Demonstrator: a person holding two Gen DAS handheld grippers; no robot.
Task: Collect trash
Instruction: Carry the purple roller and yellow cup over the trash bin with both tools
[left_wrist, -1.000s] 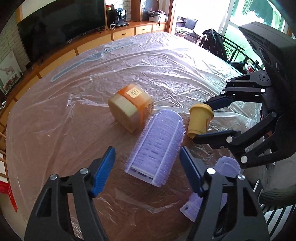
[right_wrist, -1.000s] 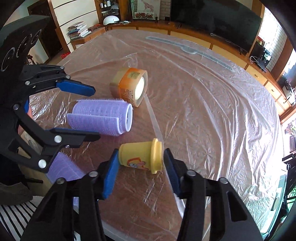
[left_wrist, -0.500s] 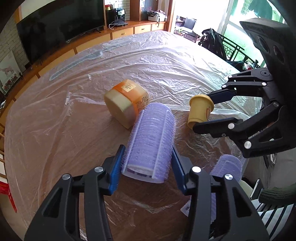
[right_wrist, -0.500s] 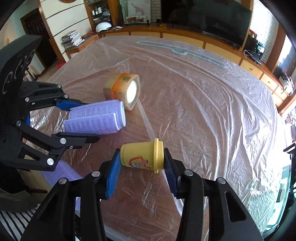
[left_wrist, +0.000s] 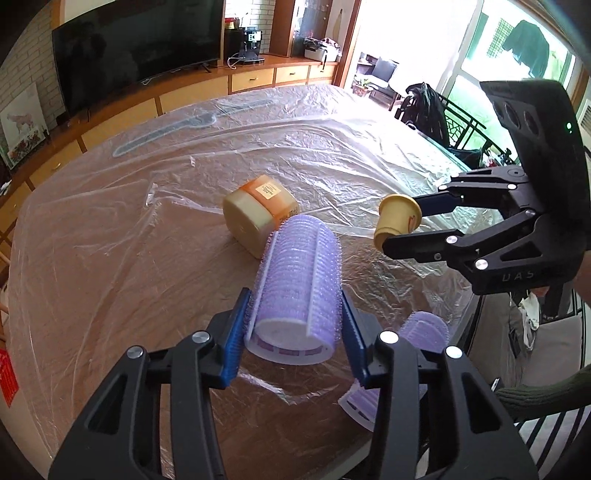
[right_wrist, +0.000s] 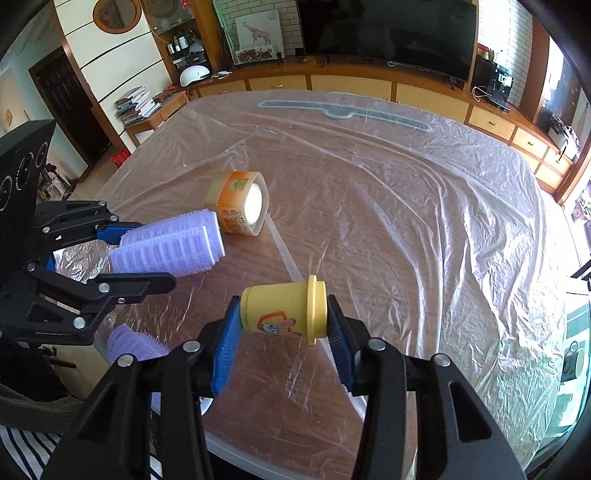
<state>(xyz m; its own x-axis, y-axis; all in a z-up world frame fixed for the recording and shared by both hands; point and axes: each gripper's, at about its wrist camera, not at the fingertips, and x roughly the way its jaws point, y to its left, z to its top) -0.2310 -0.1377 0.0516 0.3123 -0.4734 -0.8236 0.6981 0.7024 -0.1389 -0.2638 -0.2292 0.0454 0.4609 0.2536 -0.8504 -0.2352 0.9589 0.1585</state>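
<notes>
The left gripper sits at the bottom middle of its own view. Its blue pads are closing on a big purple hair roller and press on both sides of it. The right gripper is at the bottom middle of its view, squeezed tight on a little yellow tub lying sideways. The tub has a cartoon animal sticker; no words can be read. An orange jar lies on its side near the middle of the plastic-covered table. Its label writing is too small to read. A second purple roller lies at the table's edge, lower right. The letters "UAS" show on the right gripper's black body.
</notes>
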